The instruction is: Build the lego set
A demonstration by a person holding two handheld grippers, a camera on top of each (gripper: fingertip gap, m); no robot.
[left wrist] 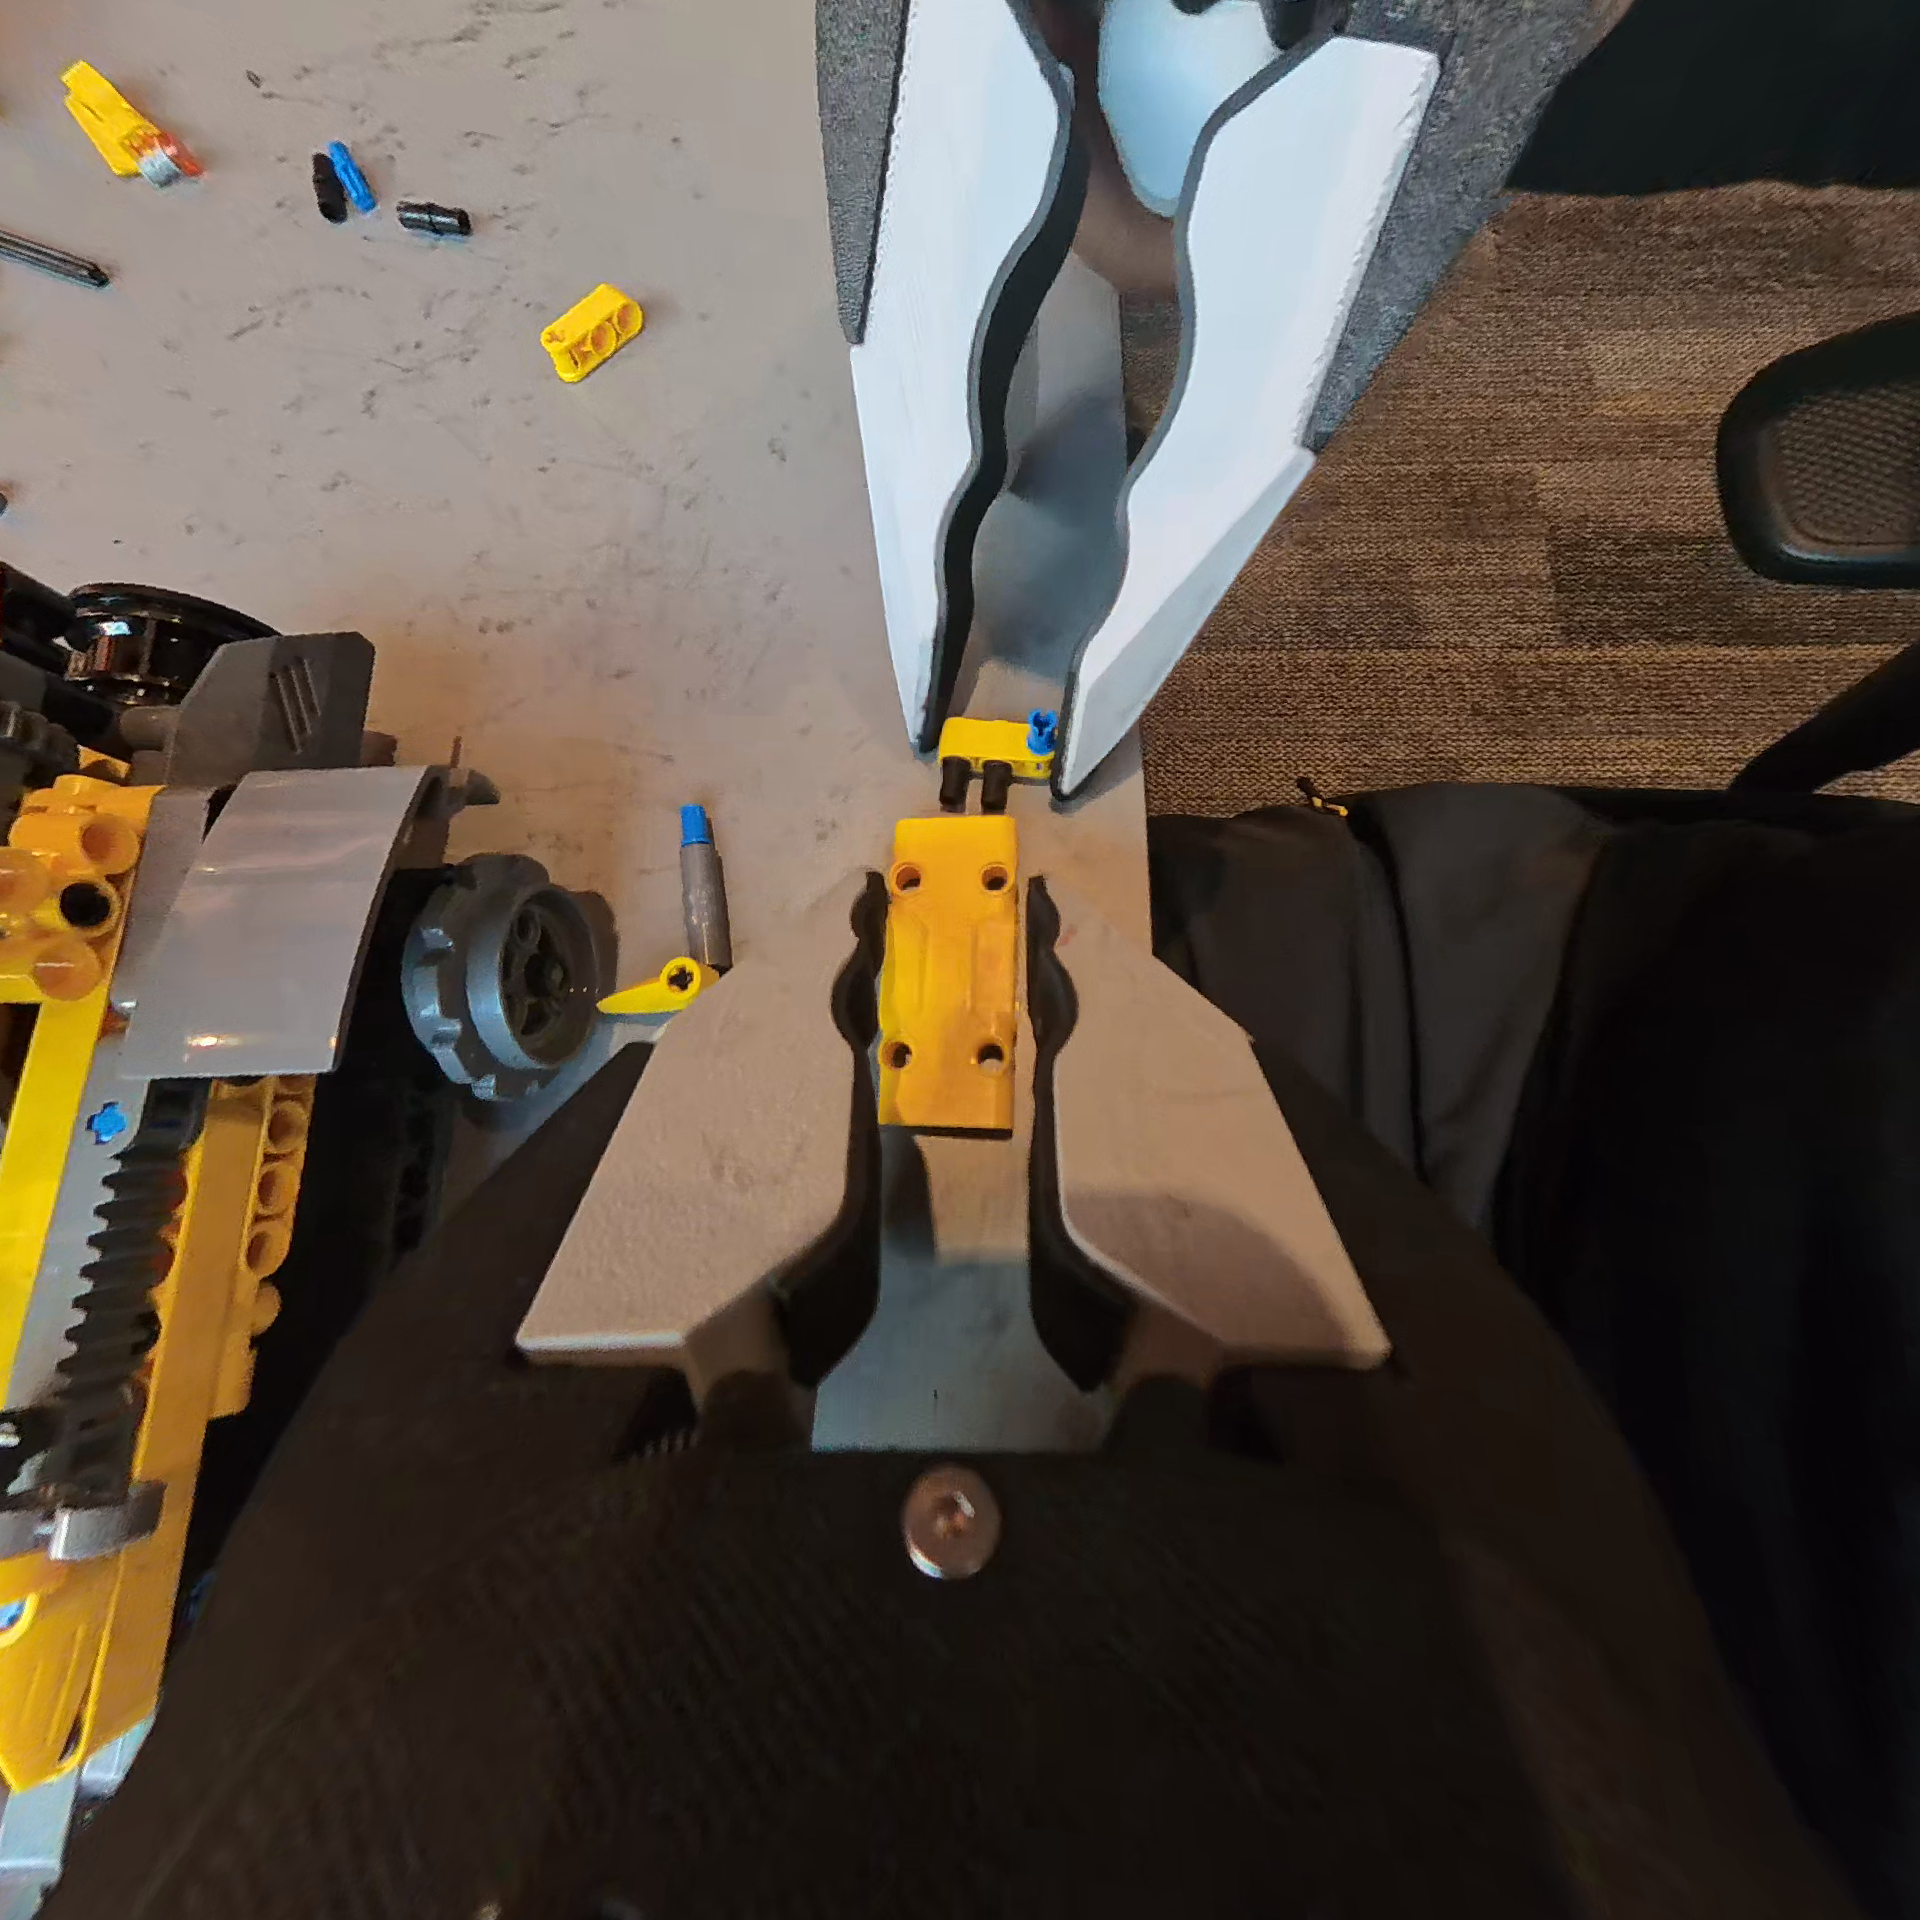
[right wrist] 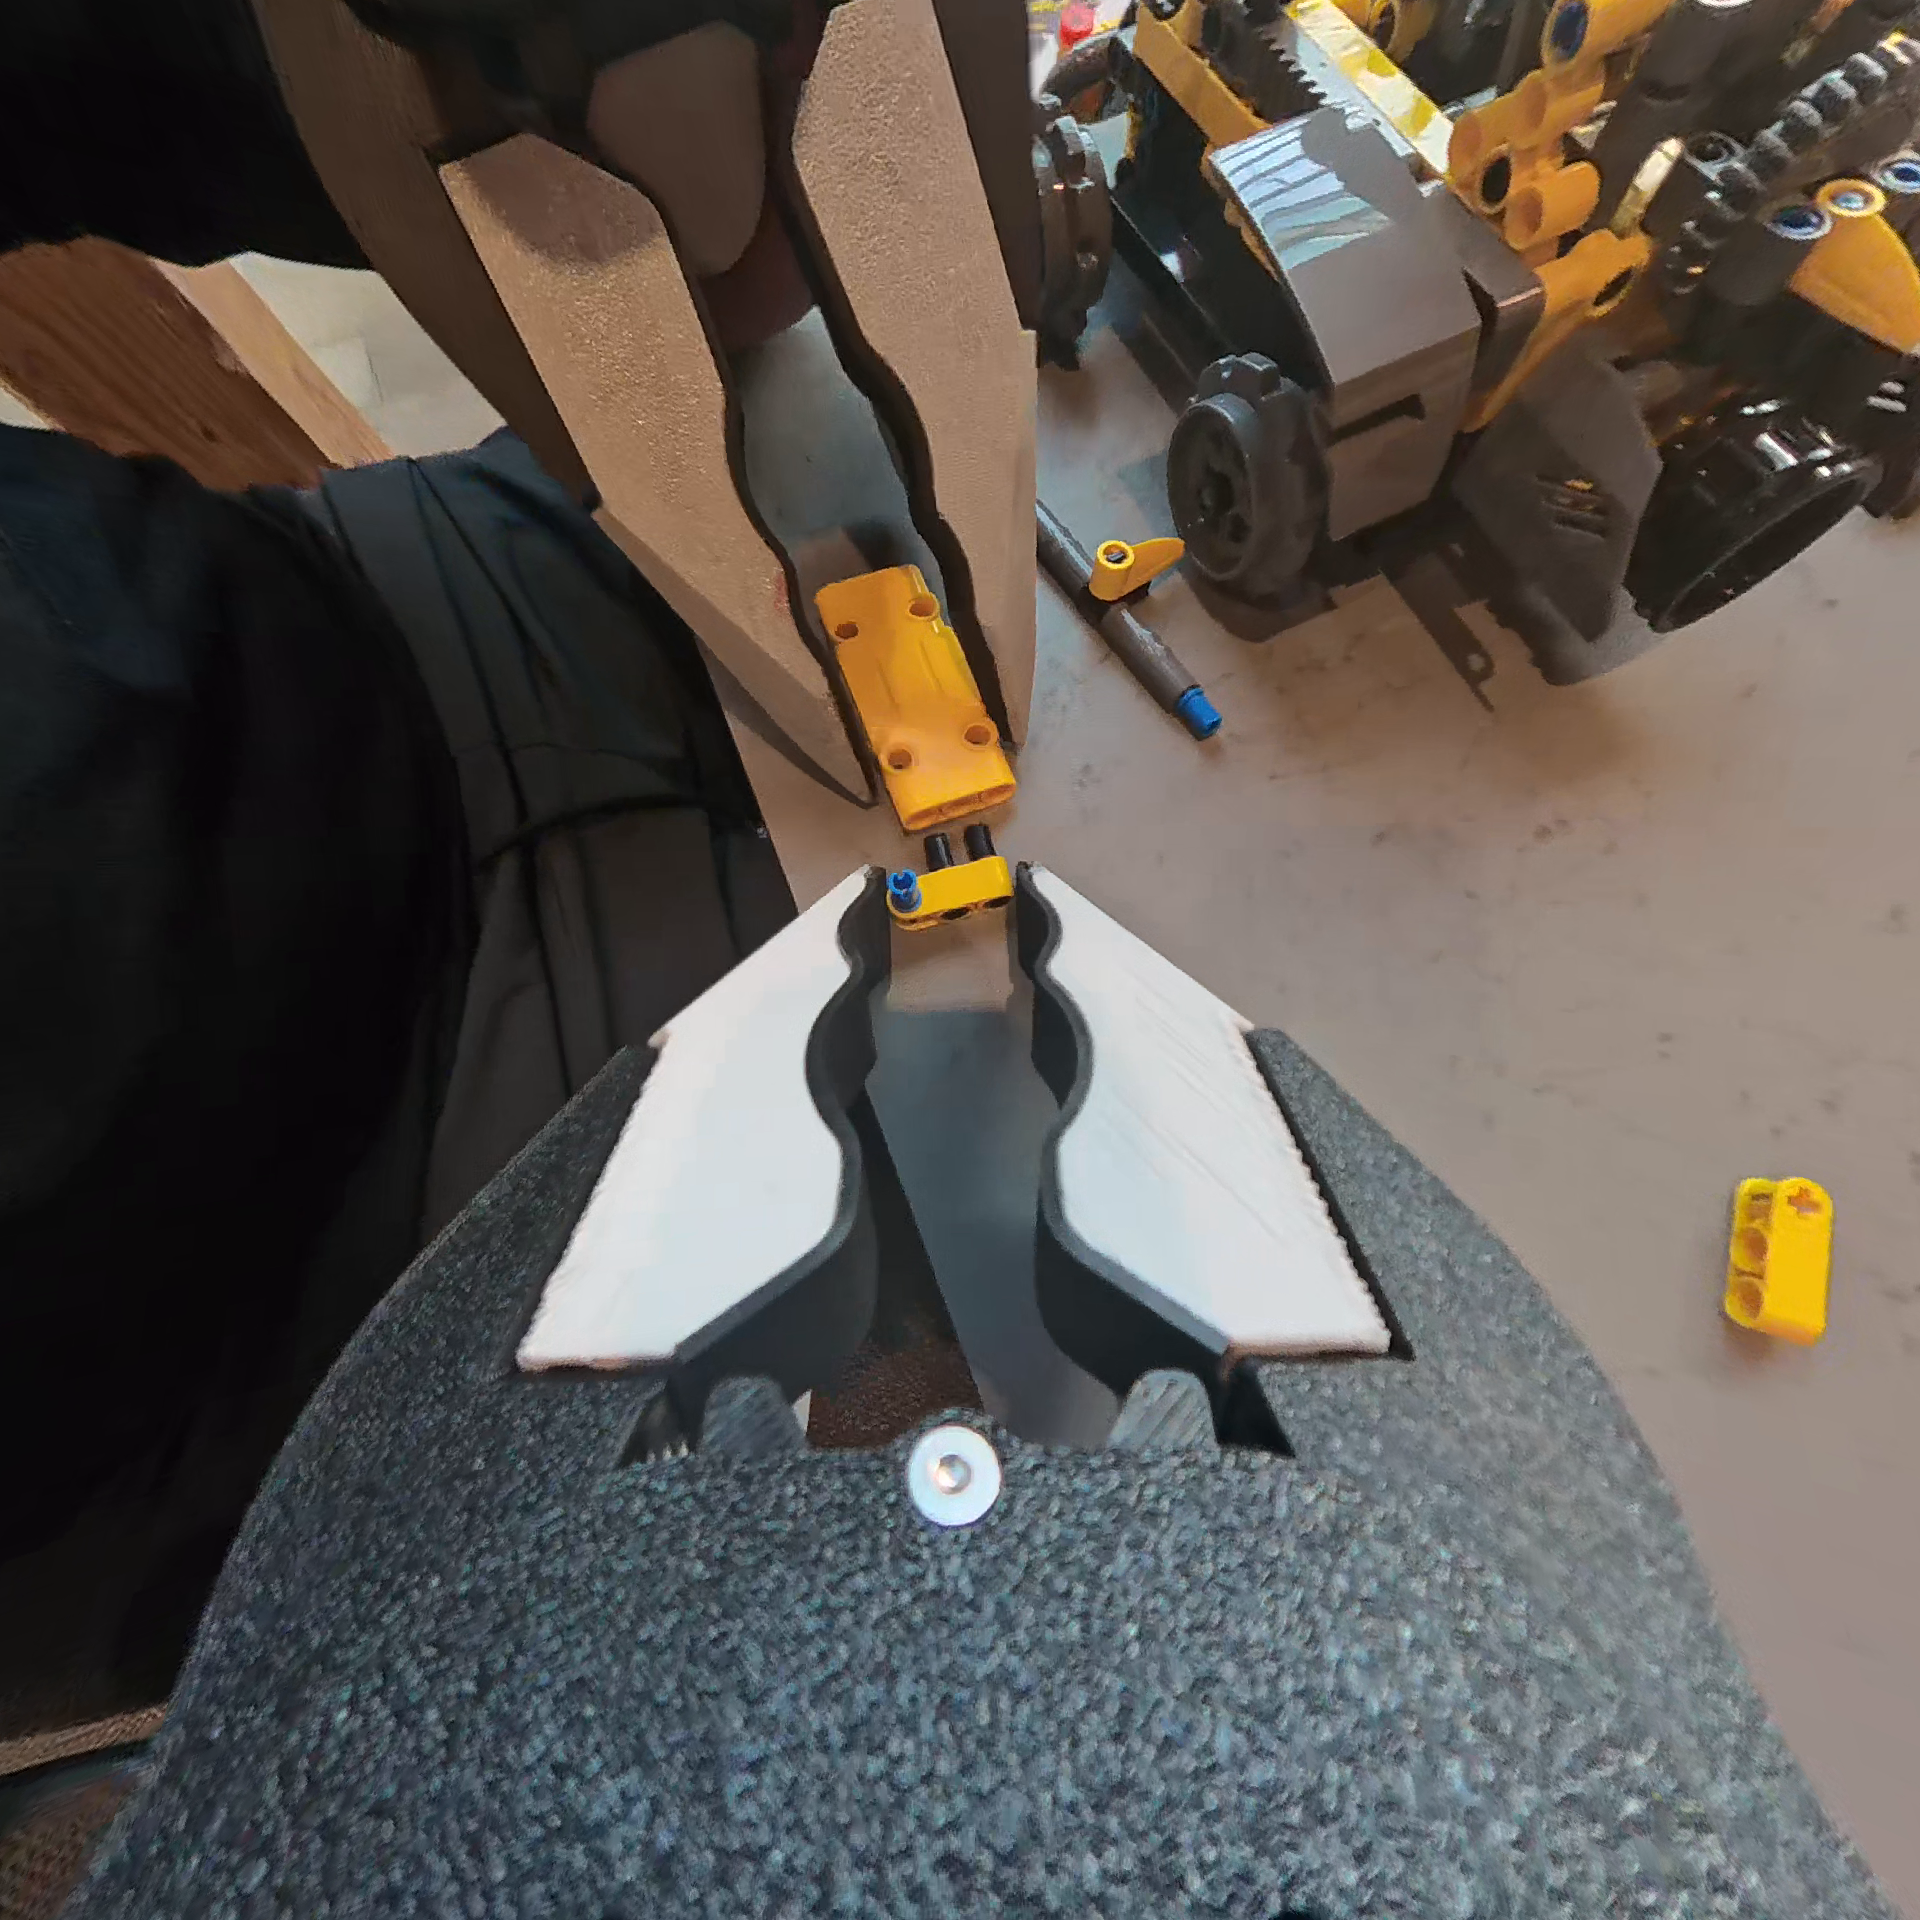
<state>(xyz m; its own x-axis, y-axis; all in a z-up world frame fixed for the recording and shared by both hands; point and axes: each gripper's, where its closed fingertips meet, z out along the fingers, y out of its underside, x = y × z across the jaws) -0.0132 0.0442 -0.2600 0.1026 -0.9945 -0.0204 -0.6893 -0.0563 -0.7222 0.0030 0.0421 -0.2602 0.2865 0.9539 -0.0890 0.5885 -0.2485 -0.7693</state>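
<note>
At the left of the left wrist view, a partly built yellow and grey model vehicle (left wrist: 156, 1039) stands on the tabletop (left wrist: 468, 468), with a grey wheel (left wrist: 514, 977) and a grey axle with a blue tip (left wrist: 704, 883) just beside it. Loose pieces, among them a small yellow connector (left wrist: 592, 332), lie in the upper left of the frame. At centre, the left tongs (left wrist: 951, 914) are closed on a yellow panel with four holes (left wrist: 948, 997). Directly above it in the frame, the right tongs (left wrist: 995, 753) grip a short yellow beam (left wrist: 992, 740) carrying two black pins (left wrist: 977, 784) and a blue pin (left wrist: 1039, 727). The black pins point at the panel's end and stand just short of it, apart; the two parts are not yet joined. At the right lie dark fabric (left wrist: 1507, 1039) and carpet (left wrist: 1455, 468)
</note>
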